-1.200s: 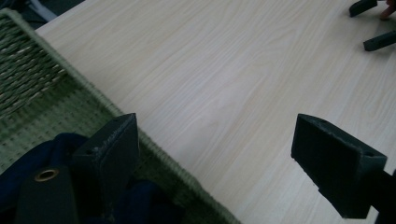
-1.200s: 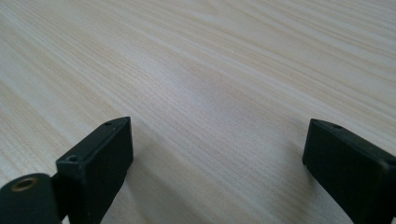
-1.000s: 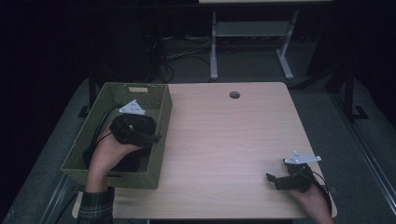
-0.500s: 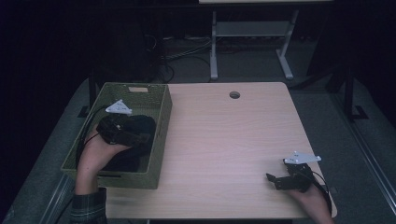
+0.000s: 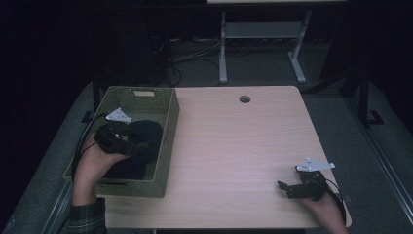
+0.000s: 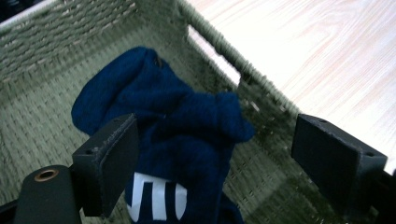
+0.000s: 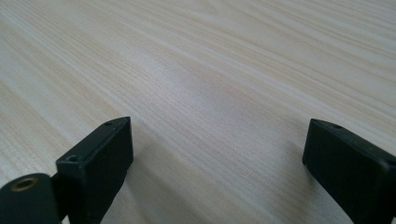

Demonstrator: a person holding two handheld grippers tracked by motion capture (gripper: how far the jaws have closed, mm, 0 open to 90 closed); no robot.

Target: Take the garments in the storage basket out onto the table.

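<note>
High view shows your left tongs (image 5: 127,141) have slid back toward you inside the basket (image 5: 171,122), jaws spread over the navy garment (image 6: 187,135) lying there ungripped, while your right tongs (image 5: 292,187) idle spread on the desk (image 5: 234,146).

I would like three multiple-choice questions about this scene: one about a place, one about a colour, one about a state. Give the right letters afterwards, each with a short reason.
1. Where does the cloth lie?
A. in the basket
B. on the bare table
C. on the floor

2. What colour is the cloth?
A. red
B. dark blue with a white mark
C. yellow

3. How do the jaws of the left hand-held gripper stand?
A. shut on the cloth
B. shut on the basket's rim
C. open above the cloth

Key: 1 A, woven walls stand around the cloth in the left gripper view. 2 B, that view shows blue fabric with white print. 3 C, both jaws stand wide apart, gripping nothing.
</note>
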